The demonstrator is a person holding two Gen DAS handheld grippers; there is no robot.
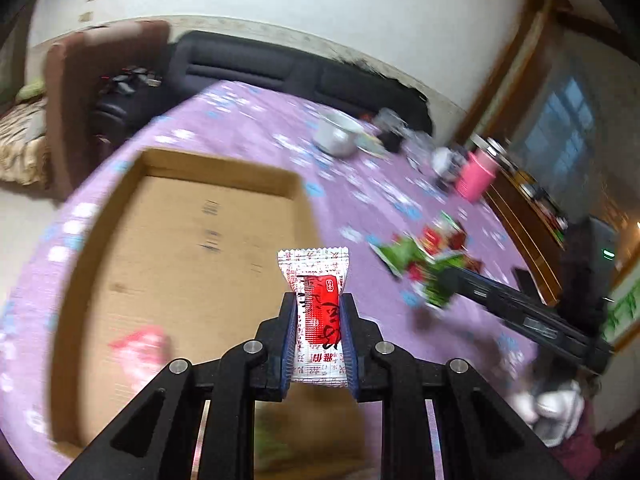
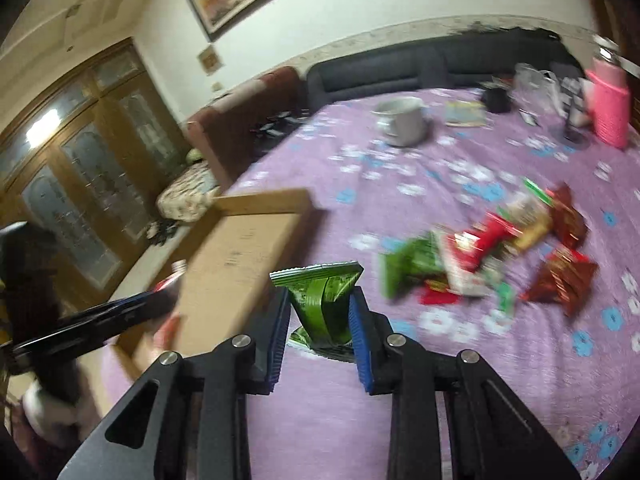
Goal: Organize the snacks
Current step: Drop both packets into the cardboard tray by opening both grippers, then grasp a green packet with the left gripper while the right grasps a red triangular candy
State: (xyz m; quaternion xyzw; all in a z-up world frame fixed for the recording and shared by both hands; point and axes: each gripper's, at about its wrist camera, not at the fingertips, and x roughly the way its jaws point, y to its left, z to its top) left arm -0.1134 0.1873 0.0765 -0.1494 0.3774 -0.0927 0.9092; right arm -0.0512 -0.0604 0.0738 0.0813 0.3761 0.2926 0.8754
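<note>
My left gripper (image 1: 319,312) is shut on a red and white snack packet (image 1: 318,312), held above the near right part of a shallow cardboard box (image 1: 192,240). A pink and white packet (image 1: 140,350) lies blurred inside the box. My right gripper (image 2: 320,312) is shut on a green snack packet (image 2: 324,300), held above the purple tablecloth (image 2: 400,380) just right of the box (image 2: 240,248). A pile of green, red and brown snack packets (image 2: 492,252) lies on the cloth to the right; it also shows in the left wrist view (image 1: 424,264).
At the table's far side stand a white mug (image 2: 402,120), a pink cup (image 2: 610,108), a dark small box (image 2: 496,100) and clear bags. A dark sofa (image 1: 280,68) and a brown chair (image 1: 92,92) stand behind the table. The other gripper's arm (image 1: 528,316) crosses at right.
</note>
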